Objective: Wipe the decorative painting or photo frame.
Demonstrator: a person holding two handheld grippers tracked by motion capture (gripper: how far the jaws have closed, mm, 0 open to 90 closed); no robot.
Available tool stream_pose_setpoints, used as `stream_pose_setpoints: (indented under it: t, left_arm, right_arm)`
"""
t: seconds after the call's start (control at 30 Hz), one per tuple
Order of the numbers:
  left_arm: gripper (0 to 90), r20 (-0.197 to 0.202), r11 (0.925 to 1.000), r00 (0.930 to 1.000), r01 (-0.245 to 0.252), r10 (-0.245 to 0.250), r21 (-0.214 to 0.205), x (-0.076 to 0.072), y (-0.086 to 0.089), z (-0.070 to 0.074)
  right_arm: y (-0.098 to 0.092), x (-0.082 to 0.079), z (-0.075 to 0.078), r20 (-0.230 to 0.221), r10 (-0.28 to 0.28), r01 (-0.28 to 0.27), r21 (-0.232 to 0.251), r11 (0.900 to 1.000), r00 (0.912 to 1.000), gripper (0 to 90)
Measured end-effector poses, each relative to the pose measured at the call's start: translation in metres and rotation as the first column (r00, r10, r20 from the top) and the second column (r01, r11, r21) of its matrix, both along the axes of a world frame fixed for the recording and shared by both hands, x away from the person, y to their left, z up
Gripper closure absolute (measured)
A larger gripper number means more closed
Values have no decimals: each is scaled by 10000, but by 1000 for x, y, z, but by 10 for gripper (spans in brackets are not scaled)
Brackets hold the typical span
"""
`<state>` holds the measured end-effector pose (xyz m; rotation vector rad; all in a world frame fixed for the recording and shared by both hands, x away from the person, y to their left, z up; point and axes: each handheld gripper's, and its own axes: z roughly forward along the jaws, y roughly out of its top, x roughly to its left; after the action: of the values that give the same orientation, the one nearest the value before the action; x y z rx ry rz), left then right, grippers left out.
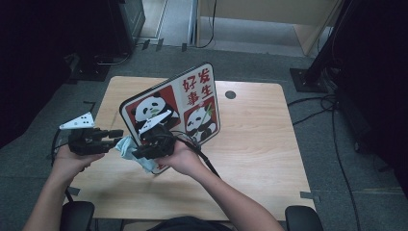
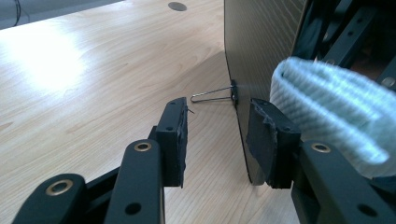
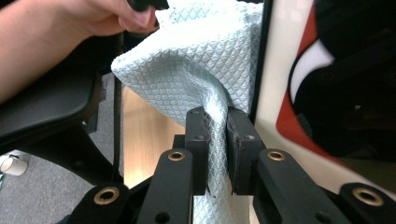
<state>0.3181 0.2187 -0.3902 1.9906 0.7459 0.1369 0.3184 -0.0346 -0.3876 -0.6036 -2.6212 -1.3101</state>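
We are holding the left gripper (image 1: 111,135) just left of the panda board (image 1: 192,98), its jaws standing apart astride the board's lower edge, pads not pressing that we can see. The board is standing tilted on the table (image 1: 255,139); we are judging it stiff, thin and light, best taken at an edge. At the board's front, the right gripper (image 3: 216,126) is clamping the pale blue cloth (image 3: 196,60), which is looking soft and limp, so a fold is serving well.

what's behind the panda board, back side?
In the left gripper view the board has a plain dark back with a thin wire stand jutting over the table. The cloth and the board itself cover whatever lies beyond.
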Motion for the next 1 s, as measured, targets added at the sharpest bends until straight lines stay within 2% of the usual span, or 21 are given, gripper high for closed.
stream_pose_setpoints:
  t: [0.47,1.0]
  left_arm:
    - [579,29,10000,10000,-52,52,59,-2,-1,4]
    - [566,226,9998,9995,212,-212,8,-9,-3,14]
  right_arm:
    - [-3,-4,-23,-248,-85,82,-119,9999,9997,807]
    - [-8,-10,-43,-88,-143,144,79,9999,9999,807]
